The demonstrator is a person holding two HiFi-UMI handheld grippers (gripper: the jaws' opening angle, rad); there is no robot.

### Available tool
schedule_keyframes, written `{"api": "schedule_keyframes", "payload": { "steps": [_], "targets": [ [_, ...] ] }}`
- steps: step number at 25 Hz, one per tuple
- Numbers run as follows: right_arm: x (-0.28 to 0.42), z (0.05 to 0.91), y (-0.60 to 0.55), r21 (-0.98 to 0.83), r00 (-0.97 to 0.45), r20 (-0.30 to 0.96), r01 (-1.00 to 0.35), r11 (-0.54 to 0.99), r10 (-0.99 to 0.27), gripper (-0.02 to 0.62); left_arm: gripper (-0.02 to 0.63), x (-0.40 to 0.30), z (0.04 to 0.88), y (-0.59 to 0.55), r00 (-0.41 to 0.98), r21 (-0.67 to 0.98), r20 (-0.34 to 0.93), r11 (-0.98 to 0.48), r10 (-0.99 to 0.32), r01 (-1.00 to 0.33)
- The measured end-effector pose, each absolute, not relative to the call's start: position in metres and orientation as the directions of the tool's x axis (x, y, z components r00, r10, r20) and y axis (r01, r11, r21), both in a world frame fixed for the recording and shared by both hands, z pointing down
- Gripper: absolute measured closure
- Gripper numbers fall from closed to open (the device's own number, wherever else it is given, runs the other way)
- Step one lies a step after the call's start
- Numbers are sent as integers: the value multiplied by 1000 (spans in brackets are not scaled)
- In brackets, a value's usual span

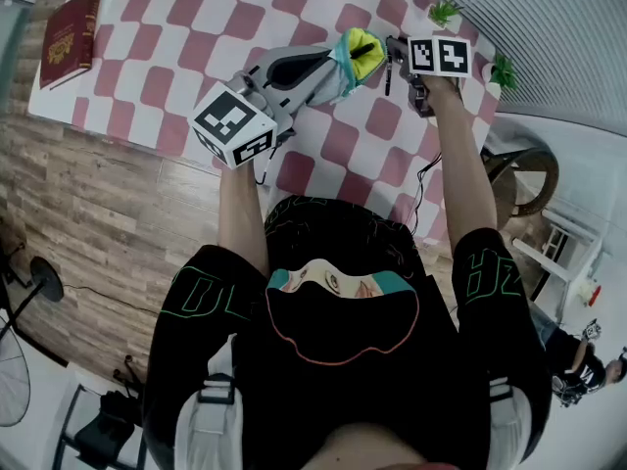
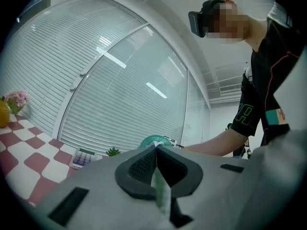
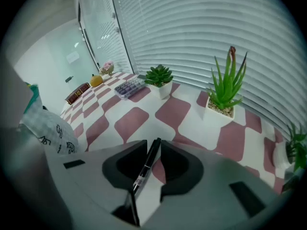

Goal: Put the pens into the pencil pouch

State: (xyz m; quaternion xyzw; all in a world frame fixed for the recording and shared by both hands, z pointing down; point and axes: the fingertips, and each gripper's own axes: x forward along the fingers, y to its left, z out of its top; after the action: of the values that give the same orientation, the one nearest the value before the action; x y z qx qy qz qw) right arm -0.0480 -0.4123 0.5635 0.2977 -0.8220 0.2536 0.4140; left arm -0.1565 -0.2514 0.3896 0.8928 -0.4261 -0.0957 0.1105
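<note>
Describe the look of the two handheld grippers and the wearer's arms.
The left gripper and right gripper have grey moulded bodies with dark, textured V-shaped pads. Each carries a white cube printed with black square markers. The person wears a black short-sleeved shirt with green lettering on the sleeves.

the jaws of the right gripper (image 3: 154, 144) are seen parted, and a black pen (image 3: 142, 171) is seen slanting between them. beyond, a checked tablecloth (image 3: 129, 121) is spread; the pencil pouch (image 3: 48, 128) is glimpsed at left, a potted aloe (image 3: 228, 87) at right.
</note>
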Motion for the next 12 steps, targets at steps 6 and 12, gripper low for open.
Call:
{"api": "schedule_keyframes", "payload": {
  "steps": [6,12],
  "targets": [
    [-44,581,-417,-244,-472,857,-725,644,-207,476,606,-157,392,-250,611,284,-68,-602,-789,-746],
    [-47,583,-417,-233,-438,883,-718,656,-166,493,606,-153,394,-246,612,281,-56,-601,-789,-749]
  ]
}}
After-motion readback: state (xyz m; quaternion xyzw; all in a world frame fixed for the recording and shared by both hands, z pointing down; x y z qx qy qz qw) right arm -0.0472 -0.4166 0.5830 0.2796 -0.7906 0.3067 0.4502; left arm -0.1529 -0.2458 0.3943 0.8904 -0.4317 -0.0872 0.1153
